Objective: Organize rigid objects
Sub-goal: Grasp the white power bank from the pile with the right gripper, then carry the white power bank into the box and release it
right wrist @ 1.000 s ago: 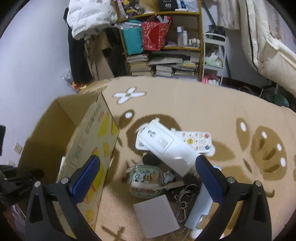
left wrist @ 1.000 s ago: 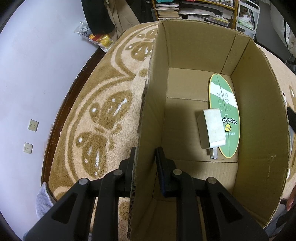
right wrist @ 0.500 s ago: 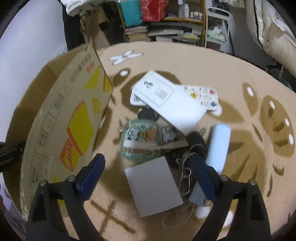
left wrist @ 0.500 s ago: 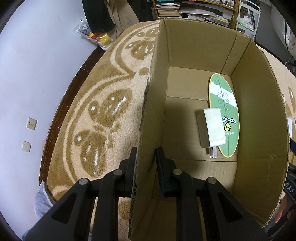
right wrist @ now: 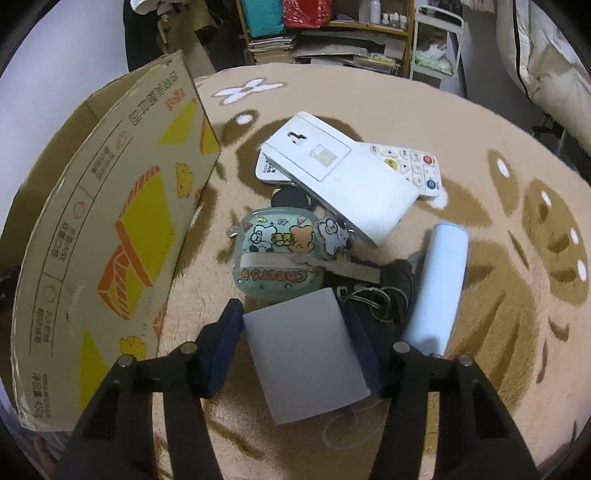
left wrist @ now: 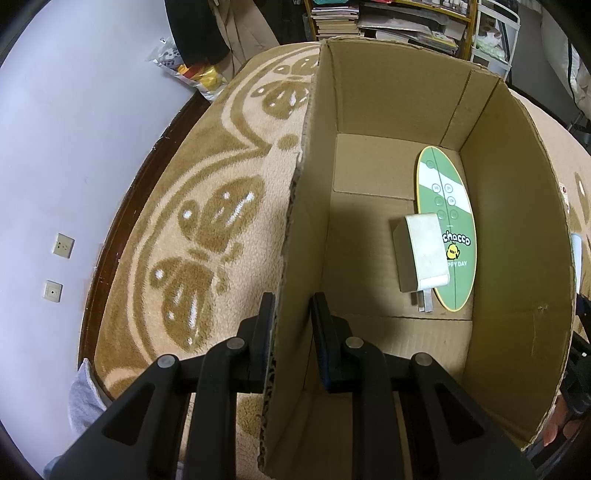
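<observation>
My left gripper is shut on the left wall of the open cardboard box. Inside the box lie a white charger plug and a green oval card. In the right wrist view the box stands at left. My right gripper is low over the carpet, its blue fingers on either side of a flat grey square block; the jaws look almost closed on it.
Beside the block lie a cartoon-printed case, a white flat device over a white remote, a pale blue cylinder, and keys with rings. Bookshelves stand behind. A wall borders the carpet at left.
My right gripper has come down and forward over the pile, and its fingers have narrowed around the grey block. My left gripper keeps its hold on the box wall.
</observation>
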The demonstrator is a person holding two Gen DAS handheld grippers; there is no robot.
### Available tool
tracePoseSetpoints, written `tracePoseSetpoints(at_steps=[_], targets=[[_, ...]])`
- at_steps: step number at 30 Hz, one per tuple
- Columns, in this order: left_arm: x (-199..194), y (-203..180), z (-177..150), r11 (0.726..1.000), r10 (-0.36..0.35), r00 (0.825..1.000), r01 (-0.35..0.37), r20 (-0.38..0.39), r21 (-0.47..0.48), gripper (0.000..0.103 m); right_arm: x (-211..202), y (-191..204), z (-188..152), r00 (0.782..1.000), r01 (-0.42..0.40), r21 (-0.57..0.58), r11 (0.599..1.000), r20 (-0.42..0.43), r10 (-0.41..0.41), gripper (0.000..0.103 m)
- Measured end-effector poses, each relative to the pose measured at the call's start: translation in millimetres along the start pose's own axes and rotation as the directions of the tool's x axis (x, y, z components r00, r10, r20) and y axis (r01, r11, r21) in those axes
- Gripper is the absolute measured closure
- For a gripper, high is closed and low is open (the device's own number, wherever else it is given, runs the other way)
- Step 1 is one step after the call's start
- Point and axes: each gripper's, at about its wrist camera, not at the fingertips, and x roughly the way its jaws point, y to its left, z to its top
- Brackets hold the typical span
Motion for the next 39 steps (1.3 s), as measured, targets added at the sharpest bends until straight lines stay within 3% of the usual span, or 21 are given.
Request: tracePoseSetpoints(at_steps=[13, 22, 28, 39], targets=[[-2.3, -1.9, -0.7, 1.0, 0.003, 1.0, -0.003, 0.0, 0.002, 0.084, 1.0, 3.0, -2.3, 1.0, 0.012, 0.003, 1.0, -0.01, -0.012, 0.041], [-2.5, -2.1, -2.2, 1.0, 0.003, 1.0, -0.003, -0.002, 0.002, 0.084, 17.4, 11.8, -8.3, 0.997, 0.0, -0.036, 0.999, -0.072, -0.003, 0.039], [-3.9, -1.7, -3.8, 1.0, 0.001, 1.0, -0.001, -0.004, 0.002, 0.084, 16.3, 14.2, -8.6, 0.998, 0.01, -0.039, 0.999, -0.069, -0.013, 0.044], [-5.1, -0.9, -3.7, 1.0, 0.001, 1.0, -0.001, -0.007, 0.002, 0.084, -6.6, 37.3, -2.5, 0.998, 0.008, -0.087, 0.996, 0.062, -0.003, 0.047]])
